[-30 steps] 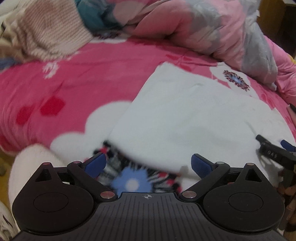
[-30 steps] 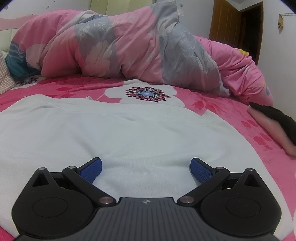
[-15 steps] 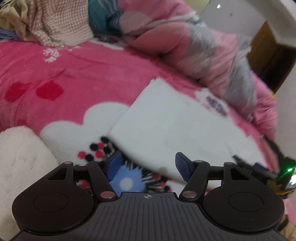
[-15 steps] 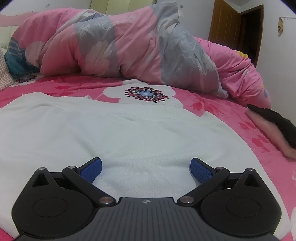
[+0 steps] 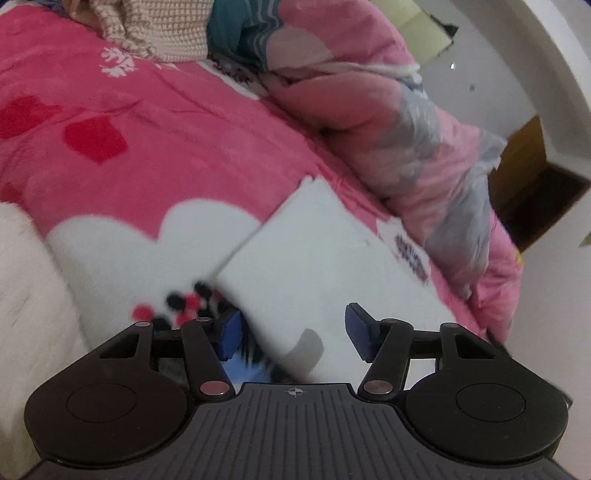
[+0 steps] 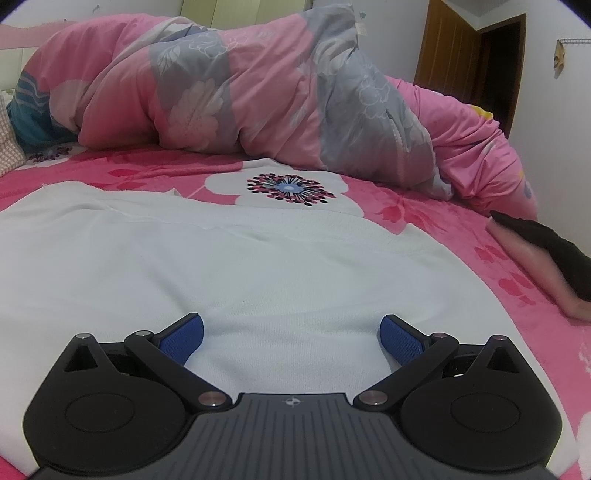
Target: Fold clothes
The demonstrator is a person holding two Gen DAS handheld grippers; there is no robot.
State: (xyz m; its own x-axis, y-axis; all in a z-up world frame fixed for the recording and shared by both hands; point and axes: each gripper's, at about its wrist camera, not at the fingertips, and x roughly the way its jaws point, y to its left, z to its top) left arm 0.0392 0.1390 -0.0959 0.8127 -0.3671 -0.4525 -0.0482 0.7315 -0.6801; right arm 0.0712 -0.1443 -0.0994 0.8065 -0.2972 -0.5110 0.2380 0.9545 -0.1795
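Left gripper (image 5: 293,334) half-closed, jaws have just been closing, near corner of the white garment (image 5: 325,266) sits between the pads but they don't press it yet, so no grip. Right gripper (image 6: 291,338) spread wide, hovering low over the same garment (image 6: 221,266), holding nothing.

Garment lies flat on the pink flowered bedspread (image 5: 177,147): centre to lower right in the left view, filling the lower half of the right view. Rumpled pink-grey quilt (image 6: 258,96) bunched behind it, well clear. Knit cloth (image 5: 162,29) at upper left of the left view, apart from the work.

My read: step in hand is pinching the near edge for the first fold.
- Left pads need to straddle the hem, one under and one over; corner looks slightly lifted, so slide under rather than stab down.
- Left frame is blurred; settle before clamping.
- Right should take the matching edge at the same depth so the fold line runs straight.
- Grab only the garment; plush bedspread could get caught too.

No brand, label or readable writing visible.
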